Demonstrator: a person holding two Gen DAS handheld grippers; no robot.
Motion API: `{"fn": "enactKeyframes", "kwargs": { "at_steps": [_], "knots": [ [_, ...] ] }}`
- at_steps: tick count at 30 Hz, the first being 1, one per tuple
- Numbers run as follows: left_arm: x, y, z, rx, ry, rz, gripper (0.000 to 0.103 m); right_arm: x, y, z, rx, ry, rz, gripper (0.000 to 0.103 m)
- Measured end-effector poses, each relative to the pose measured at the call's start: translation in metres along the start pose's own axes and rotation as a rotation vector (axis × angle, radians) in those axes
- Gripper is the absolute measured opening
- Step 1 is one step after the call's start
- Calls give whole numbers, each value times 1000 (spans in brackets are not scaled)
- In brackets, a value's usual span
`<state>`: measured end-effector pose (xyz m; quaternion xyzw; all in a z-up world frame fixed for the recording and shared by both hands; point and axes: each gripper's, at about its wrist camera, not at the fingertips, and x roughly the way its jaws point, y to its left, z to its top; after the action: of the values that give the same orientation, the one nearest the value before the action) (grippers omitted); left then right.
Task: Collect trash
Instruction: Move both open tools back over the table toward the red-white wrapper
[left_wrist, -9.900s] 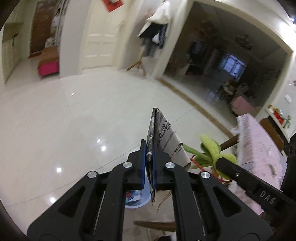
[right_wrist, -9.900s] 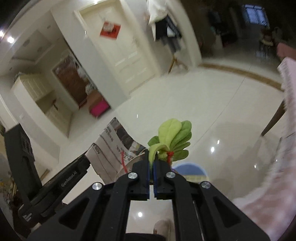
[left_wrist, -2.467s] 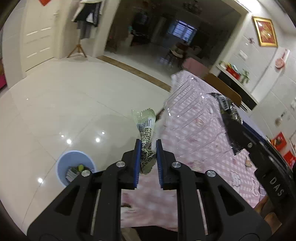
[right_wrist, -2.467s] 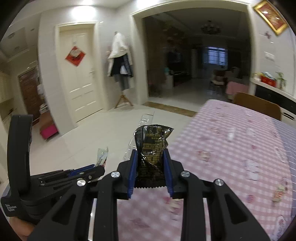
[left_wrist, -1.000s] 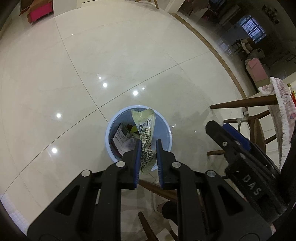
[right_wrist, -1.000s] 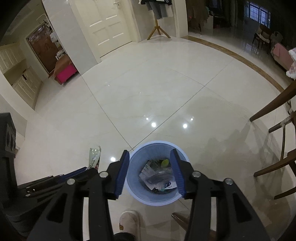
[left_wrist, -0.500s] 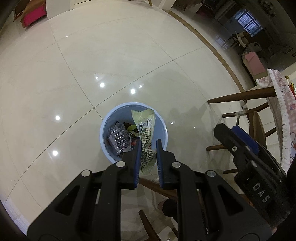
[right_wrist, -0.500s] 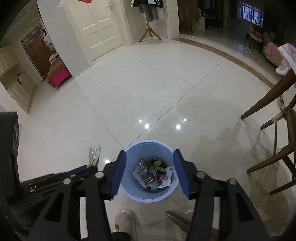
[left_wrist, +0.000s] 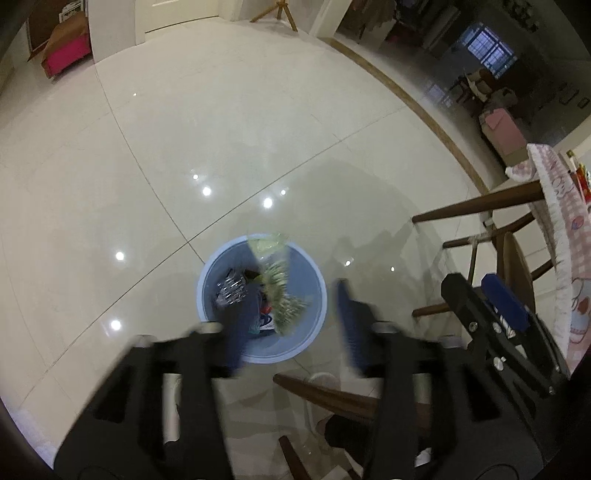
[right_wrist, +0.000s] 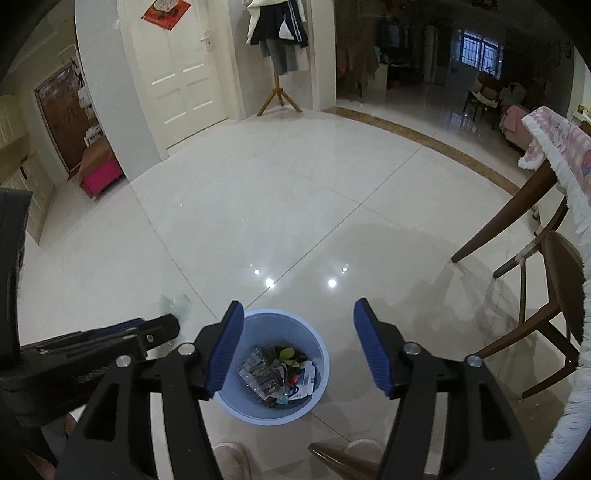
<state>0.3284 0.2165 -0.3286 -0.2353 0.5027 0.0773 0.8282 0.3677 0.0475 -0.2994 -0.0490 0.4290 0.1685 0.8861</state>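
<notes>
Both grippers hung over the blue bin on the tile floor, w/ the left gripper spread wide and motion-blurred, nothing btwn its fingers; the green wrapper sat smeared in mid-air just above the bin mouth, top end over the far rim. Right gripper was also spread wide and empty, bin framed btwn its fingers. Main risk, as I judged it: the wrapper was light and long, so it could catch air, tip over the far rim and land on the floor, esp. since its top already overlapped that rim. It might also drape on the rim instead of dropping in. Hard to read: blur hid whether the wrapper had cleared the left fingers completely, and its print was illegible. Bin contents looked like mixed packets plus a green leaf, not separable. Chair and table edge were cut off at right; a shoe showed at the bottom edge.
</notes>
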Motion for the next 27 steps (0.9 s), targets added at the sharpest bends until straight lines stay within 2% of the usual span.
{"fn": "enactKeyframes", "kwargs": {
  "at_steps": [7, 12, 19, 27],
  "knots": [
    [-21, 0, -3, -3, -33, 13, 52, -16, -3, 1, 10, -15, 11, 61],
    [-54, -5, -10, 6, -87, 30, 53, -43, -2, 5, 12, -43, 38, 61],
    [-122, -18, -22, 27, -205, 35, 56, -106, 2, 12, 21, -122, 88, 62],
    [-209, -65, -51, 123, -388, 69, 60, -201, -17, 10, 61, -254, 139, 64]
  ]
}}
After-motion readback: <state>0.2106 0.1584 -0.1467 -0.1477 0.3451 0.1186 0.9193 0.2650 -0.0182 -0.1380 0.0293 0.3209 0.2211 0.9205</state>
